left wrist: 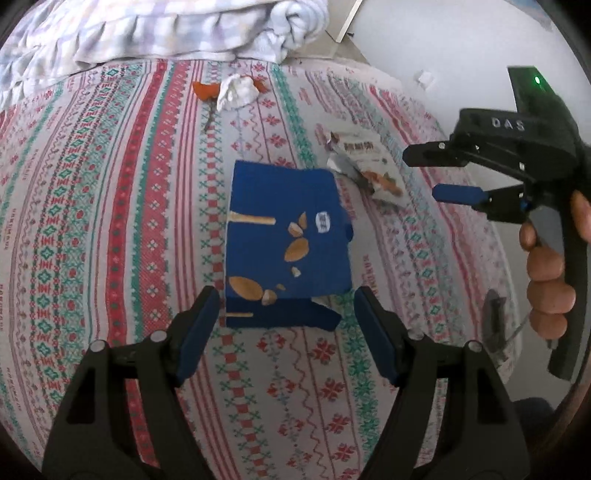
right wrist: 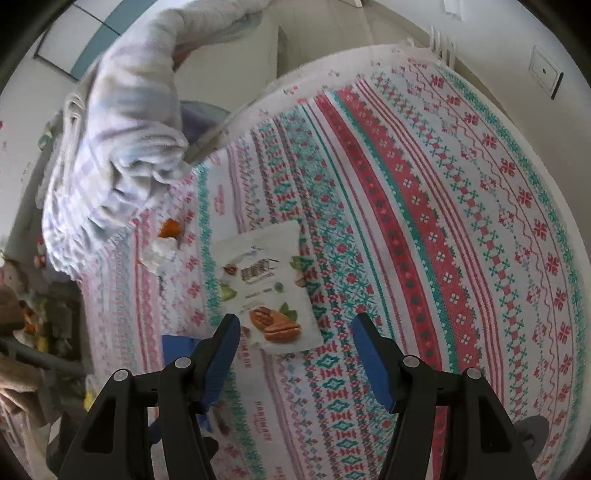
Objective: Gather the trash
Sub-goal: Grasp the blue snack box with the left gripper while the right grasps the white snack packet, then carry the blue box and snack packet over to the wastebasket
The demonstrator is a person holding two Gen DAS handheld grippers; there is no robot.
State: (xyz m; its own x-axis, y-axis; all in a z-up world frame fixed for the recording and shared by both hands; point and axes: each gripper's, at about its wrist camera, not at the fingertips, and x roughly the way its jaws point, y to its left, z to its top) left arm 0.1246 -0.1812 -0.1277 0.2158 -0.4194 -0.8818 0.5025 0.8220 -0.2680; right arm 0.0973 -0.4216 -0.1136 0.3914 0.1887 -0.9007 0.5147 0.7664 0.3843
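Patterned bed (left wrist: 110, 229) — blue box (left wrist: 288, 240) mid-bed, nut pouch (right wrist: 266, 288) beside it. Left gripper (left wrist: 286, 332) and right gripper (right wrist: 291, 350) both agape, empty. Risk: snagging bedcover, or flat pouch slipping from pads.

You are in a home bedroom: a bed with red-and-green patterned cotton cover (left wrist: 110, 221), a rumpled pale checked blanket (left wrist: 166, 33) at its far end.

Patterned bed (left wrist: 110, 221) — blue box (left wrist: 288, 236), snack packet (right wrist: 266, 284), tissue (left wrist: 236, 92), blanket (left wrist: 166, 29)
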